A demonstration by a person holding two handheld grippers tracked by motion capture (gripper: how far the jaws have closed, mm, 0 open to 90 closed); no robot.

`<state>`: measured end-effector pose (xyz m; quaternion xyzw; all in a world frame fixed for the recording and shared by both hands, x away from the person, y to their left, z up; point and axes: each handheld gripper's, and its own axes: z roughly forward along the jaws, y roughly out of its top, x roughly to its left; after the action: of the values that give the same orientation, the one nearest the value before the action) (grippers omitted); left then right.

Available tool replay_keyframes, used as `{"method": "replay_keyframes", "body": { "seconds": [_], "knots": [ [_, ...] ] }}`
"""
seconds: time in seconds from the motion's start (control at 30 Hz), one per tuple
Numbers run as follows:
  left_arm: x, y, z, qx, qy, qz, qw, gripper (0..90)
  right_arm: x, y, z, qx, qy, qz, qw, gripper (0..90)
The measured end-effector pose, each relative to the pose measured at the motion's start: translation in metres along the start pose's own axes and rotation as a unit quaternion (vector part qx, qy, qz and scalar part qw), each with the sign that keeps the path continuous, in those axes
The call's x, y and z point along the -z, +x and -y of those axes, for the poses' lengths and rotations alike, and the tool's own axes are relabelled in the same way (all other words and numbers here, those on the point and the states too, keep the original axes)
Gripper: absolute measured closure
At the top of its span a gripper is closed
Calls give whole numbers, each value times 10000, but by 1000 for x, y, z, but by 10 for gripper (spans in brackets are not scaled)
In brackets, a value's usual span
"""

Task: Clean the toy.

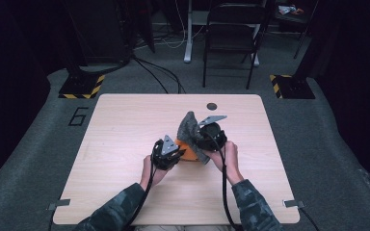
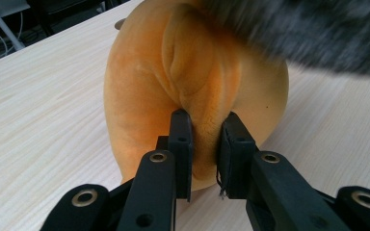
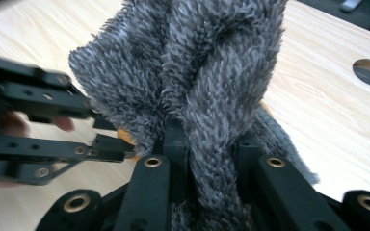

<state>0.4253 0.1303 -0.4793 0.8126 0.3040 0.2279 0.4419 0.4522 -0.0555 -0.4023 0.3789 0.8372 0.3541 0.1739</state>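
Nearest the person, the left gripper (image 1: 169, 153) sits low on the wooden table (image 1: 125, 125), its jaws squeezed in on a pinch of the orange plush cushion (image 2: 192, 82); a fold of the soft orange fabric bulges between the pads, so that hold looks secure. Just right of it and a little farther off, the right gripper (image 1: 211, 135) is clamped tight on a bunched ridge of the grey fuzzy cloth (image 3: 207, 72), which stands up in a peak above the cushion and drapes down its near right side. The cushion rests on the table just right of centre, between the two grippers. Judging by this, both grips are made and the cloth is partly lifted off; peeling it fully clear of the cushion seems to be what remains. Farther back, a round hole (image 1: 212, 106) marks the tabletop.
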Motion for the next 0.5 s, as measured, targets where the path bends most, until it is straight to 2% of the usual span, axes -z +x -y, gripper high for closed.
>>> {"method": "replay_keyframes", "body": {
  "seconds": [0.03,0.17,0.23,0.5],
  "knots": [
    [-1,0,1,24,9,-6,10000,779,-4,2,1,81,30,85,9999,745],
    [-1,3,2,-11,57,38,10000,774,-7,-1,4,-58,115,70,9999,745],
    [-2,3,3,4,57,66,10000,773,-7,-5,6,-26,169,98,9998,745],
    [-2,11,7,109,62,133,9998,765,-14,-22,17,-252,390,160,9988,746]
  ]
}}
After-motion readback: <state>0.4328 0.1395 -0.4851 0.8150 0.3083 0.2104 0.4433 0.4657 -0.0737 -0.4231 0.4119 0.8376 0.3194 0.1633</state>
